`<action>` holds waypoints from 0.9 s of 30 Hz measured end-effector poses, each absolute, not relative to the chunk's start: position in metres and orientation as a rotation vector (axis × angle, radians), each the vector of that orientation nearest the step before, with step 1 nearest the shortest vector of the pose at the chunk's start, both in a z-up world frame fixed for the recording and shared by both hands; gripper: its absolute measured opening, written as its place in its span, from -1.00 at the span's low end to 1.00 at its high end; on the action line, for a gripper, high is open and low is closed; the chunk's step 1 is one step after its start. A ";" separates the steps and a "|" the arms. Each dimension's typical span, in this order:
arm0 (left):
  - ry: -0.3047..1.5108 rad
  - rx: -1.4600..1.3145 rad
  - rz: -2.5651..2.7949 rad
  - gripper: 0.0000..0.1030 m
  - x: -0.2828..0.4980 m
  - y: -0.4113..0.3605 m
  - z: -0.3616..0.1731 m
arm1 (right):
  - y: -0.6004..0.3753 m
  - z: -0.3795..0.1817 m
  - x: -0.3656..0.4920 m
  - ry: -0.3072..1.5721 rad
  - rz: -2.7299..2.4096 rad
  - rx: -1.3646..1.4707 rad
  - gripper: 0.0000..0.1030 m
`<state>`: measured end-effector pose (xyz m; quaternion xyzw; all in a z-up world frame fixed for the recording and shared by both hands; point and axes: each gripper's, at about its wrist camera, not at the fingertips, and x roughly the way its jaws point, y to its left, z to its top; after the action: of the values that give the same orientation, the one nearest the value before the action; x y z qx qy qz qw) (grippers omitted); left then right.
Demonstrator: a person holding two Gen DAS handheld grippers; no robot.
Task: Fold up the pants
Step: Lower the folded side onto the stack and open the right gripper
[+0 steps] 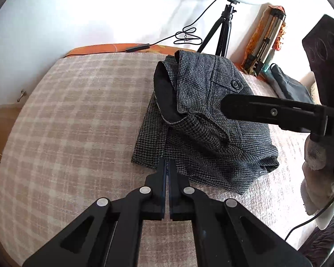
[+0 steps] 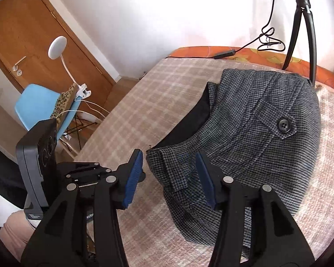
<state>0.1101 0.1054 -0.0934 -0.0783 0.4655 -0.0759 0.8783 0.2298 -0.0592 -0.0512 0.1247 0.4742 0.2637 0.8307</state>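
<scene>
Grey houndstooth pants (image 1: 202,120) (image 2: 256,115) lie in a folded bundle on the plaid blanket (image 1: 78,115) (image 2: 144,102), with black lining showing and a black button (image 2: 284,125) on top. My left gripper (image 1: 167,162) is shut, and its tips sit at the bundle's near edge; no cloth shows between them. My right gripper (image 2: 169,154) is open and straddles a rolled waistband fold (image 2: 173,171) without its blue pads (image 2: 134,175) pressing on it. In the left wrist view one of its fingers (image 1: 247,106) hangs over the pants from the right.
A ring light on a black tripod (image 1: 222,29) (image 2: 300,22) stands behind the bed with a looped cable (image 1: 187,36). A folded tripod (image 1: 267,42) and dark cloth (image 1: 289,84) lie at the far right. A blue chair (image 2: 40,106) and wooden door (image 2: 33,44) are off the bed's left side.
</scene>
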 end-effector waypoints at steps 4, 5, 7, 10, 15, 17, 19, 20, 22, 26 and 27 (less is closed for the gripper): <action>0.986 -0.218 -0.156 -1.00 0.107 0.105 -0.096 | -0.072 -0.055 0.230 1.007 0.525 0.261 0.01; 0.987 -0.220 -0.151 -1.00 0.108 0.104 -0.097 | -0.073 -0.057 0.230 1.011 0.516 0.253 0.01; 0.999 -0.243 -0.155 -1.00 0.111 0.100 -0.101 | -0.076 -0.061 0.229 1.026 0.508 0.238 0.01; 0.991 -0.225 -0.141 -1.00 0.114 0.089 -0.106 | -0.082 -0.065 0.226 1.032 0.501 0.229 0.01; 0.971 -0.168 -0.099 -1.00 0.118 0.073 -0.103 | -0.093 -0.065 0.224 1.025 0.504 0.208 0.01; 0.950 -0.140 -0.088 -1.00 0.119 0.066 -0.099 | -0.097 -0.063 0.225 1.018 0.503 0.194 0.01; 0.946 -0.155 -0.106 -1.00 0.120 0.064 -0.096 | -0.102 -0.061 0.226 1.012 0.503 0.184 0.01; 0.945 -0.161 -0.107 -1.00 0.121 0.063 -0.095 | -0.105 -0.060 0.228 1.011 0.504 0.182 0.01; 0.958 -0.161 -0.102 -1.00 0.123 0.062 -0.093 | -0.111 -0.057 0.232 1.009 0.512 0.177 0.01; 0.990 -0.241 -0.100 -1.00 0.123 0.071 -0.094 | -0.124 -0.050 0.245 1.005 0.515 0.143 0.01; 0.992 -0.256 -0.099 -1.00 0.121 0.072 -0.095 | -0.126 -0.049 0.249 1.005 0.517 0.136 0.01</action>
<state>0.1211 0.0724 -0.0954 -0.1224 0.4744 -0.0476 0.8705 0.2485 -0.1265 -0.0487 0.0643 0.4757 0.2448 0.8424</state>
